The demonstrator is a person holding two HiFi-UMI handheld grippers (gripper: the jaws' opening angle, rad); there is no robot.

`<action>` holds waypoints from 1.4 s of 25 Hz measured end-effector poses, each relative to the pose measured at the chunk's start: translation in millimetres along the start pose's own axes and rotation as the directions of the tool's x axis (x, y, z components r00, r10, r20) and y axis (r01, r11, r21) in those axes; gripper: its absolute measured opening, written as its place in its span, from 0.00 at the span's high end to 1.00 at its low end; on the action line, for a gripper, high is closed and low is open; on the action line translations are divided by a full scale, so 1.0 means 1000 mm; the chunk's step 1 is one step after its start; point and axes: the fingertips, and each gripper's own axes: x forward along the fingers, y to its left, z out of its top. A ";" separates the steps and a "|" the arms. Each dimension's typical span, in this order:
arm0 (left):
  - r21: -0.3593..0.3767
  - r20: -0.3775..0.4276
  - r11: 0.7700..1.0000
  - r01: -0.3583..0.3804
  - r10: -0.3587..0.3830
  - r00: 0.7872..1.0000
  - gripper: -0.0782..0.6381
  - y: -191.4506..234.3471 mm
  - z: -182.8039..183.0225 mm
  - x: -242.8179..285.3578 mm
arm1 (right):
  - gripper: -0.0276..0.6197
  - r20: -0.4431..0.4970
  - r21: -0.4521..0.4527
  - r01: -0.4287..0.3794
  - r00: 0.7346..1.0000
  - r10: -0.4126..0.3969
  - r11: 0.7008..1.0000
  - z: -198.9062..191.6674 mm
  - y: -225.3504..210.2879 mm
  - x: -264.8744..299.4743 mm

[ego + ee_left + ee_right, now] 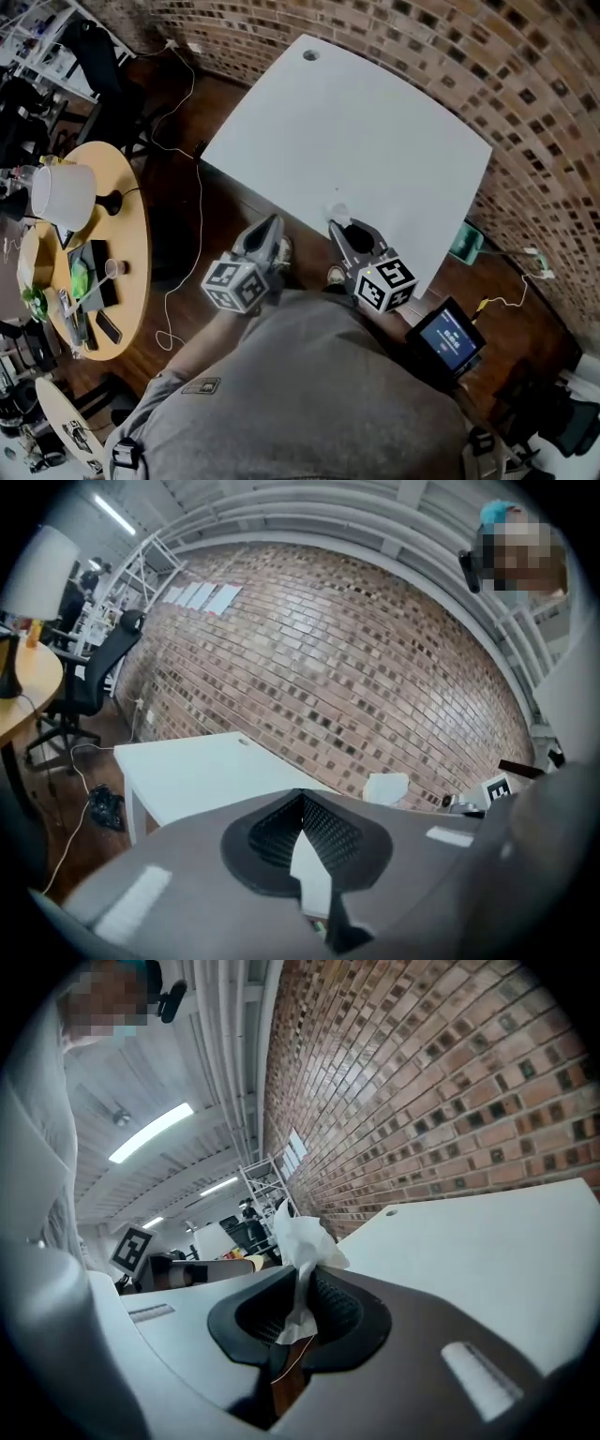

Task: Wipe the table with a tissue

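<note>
The white table (356,141) lies ahead, bare apart from a round cable hole (310,55) at its far corner. My right gripper (339,228) hovers at the near edge, shut on a white tissue (338,213). In the right gripper view the crumpled tissue (302,1237) sticks up from between the closed jaws of that gripper (305,1279). My left gripper (270,228) hangs just left of it, off the table's near edge. The left gripper (302,799) has its tips together and holds nothing. In the left gripper view the tissue (386,787) shows off to the right.
A round wooden table (131,234) at the left carries a white lamp (64,192) and several small items. A cable (192,216) trails over the wood floor. A blue-screened device (450,337) sits at my right. A curved brick wall (422,47) runs behind the table.
</note>
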 end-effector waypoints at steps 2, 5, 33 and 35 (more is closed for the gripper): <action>0.008 -0.040 0.999 0.043 -0.043 0.998 0.89 0.010 0.007 0.012 | 0.88 0.028 0.026 0.065 0.997 -0.066 0.998 0.006 -0.004 0.009; 0.016 -0.073 0.994 0.106 -0.104 0.992 0.89 0.026 0.024 0.029 | 0.88 0.054 0.037 0.131 0.990 -0.133 0.991 0.014 -0.006 0.027; -0.016 -0.319 0.932 0.363 -0.348 0.881 0.89 0.020 0.021 0.121 | 0.88 0.019 0.185 0.485 0.868 -0.496 0.855 -0.001 -0.078 0.016; -0.015 -0.334 0.934 0.357 -0.341 0.879 0.89 0.020 0.017 0.123 | 0.88 0.006 0.180 0.491 0.866 -0.500 0.852 -0.003 -0.083 0.016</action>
